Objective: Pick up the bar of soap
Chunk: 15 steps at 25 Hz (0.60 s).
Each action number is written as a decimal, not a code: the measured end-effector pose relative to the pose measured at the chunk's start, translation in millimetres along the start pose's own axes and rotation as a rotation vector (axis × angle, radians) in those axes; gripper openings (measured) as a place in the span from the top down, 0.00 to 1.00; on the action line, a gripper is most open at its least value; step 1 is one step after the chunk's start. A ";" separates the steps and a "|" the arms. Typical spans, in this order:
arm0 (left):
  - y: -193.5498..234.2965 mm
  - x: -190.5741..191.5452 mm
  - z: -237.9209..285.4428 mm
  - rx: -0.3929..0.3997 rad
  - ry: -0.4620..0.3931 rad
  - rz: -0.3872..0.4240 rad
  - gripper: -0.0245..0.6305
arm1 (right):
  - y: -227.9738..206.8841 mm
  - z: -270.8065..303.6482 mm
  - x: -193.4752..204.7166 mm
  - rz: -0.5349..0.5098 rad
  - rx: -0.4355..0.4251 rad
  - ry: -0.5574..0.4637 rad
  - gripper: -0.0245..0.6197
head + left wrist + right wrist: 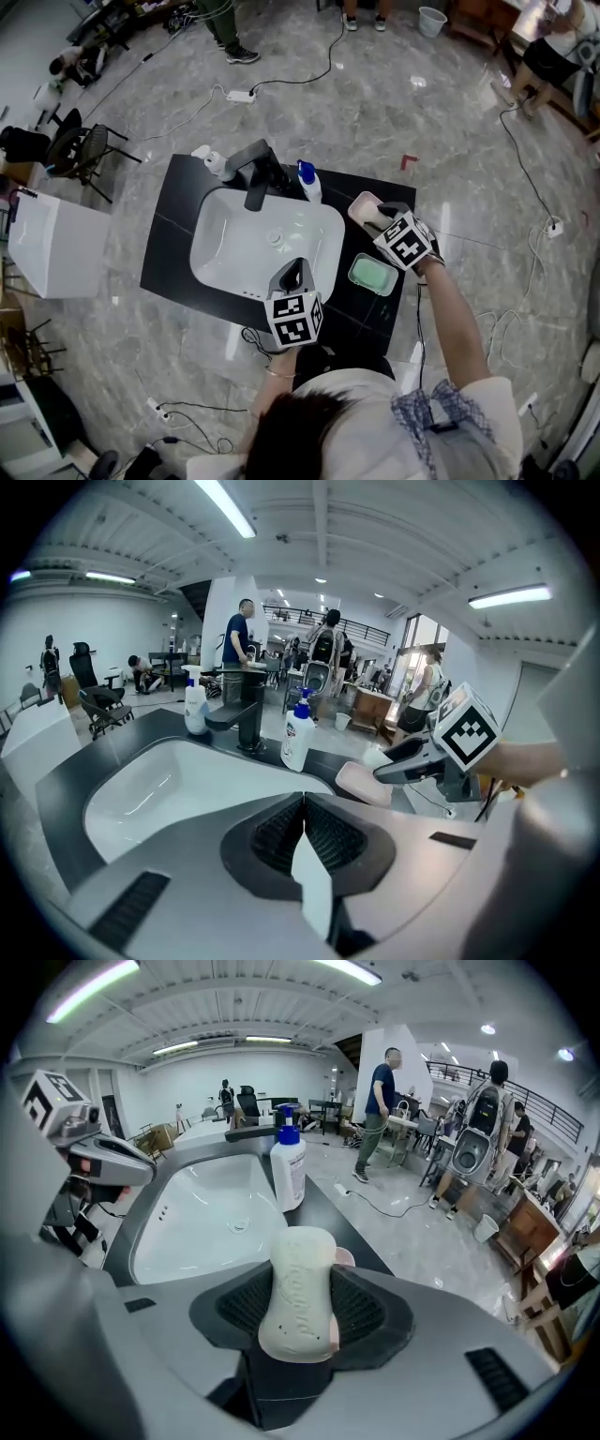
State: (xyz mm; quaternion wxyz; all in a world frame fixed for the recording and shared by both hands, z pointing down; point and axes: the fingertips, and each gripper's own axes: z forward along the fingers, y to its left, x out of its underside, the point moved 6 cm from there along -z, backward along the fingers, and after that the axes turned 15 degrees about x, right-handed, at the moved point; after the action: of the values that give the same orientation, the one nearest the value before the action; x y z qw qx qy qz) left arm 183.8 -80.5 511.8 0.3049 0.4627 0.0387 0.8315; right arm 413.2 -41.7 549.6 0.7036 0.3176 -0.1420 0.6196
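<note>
The bar of soap is cream-white with raised lettering. It stands lengthwise between the pads of my right gripper, which is shut on it and holds it above the counter. In the head view my right gripper hovers over the right end of the black counter, above a pale pink dish. My left gripper is shut with nothing in it. It hangs over the front rim of the white basin, also seen in the head view as the left gripper.
A green soap dish lies on the counter near my right wrist. A black faucet, a blue-capped white bottle and another white bottle stand behind the basin. Cables, chairs and people occupy the floor around.
</note>
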 end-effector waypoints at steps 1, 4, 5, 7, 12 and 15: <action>0.7 0.5 -3.6 -0.004 -0.006 -0.002 0.95 | 2.4 -2.7 -1.5 -0.004 -0.001 -0.004 0.65; 5.0 2.9 -14.5 -0.022 -0.022 -0.013 0.95 | 10.9 -8.7 -9.4 -0.020 -0.006 -0.024 0.65; 6.8 4.3 -18.1 -0.029 -0.026 -0.019 0.95 | 14.6 -10.4 -13.1 -0.026 -0.010 -0.034 0.65; 10.9 7.7 -24.5 -0.045 -0.033 -0.030 0.95 | 23.3 -13.1 -20.7 -0.040 -0.020 -0.052 0.65; 20.8 14.8 -39.7 -0.091 -0.063 -0.063 0.95 | 46.7 -13.2 -38.3 -0.064 -0.059 -0.081 0.65; 25.2 18.7 -50.7 -0.124 -0.081 -0.085 0.95 | 61.7 -17.1 -49.7 -0.085 -0.088 -0.091 0.65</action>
State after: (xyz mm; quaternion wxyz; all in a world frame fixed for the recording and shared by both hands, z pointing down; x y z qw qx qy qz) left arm 124.5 -79.7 505.7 0.3695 0.4741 -0.0055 0.7992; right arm 341.0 -68.0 523.8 0.7355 0.3199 -0.1872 0.5671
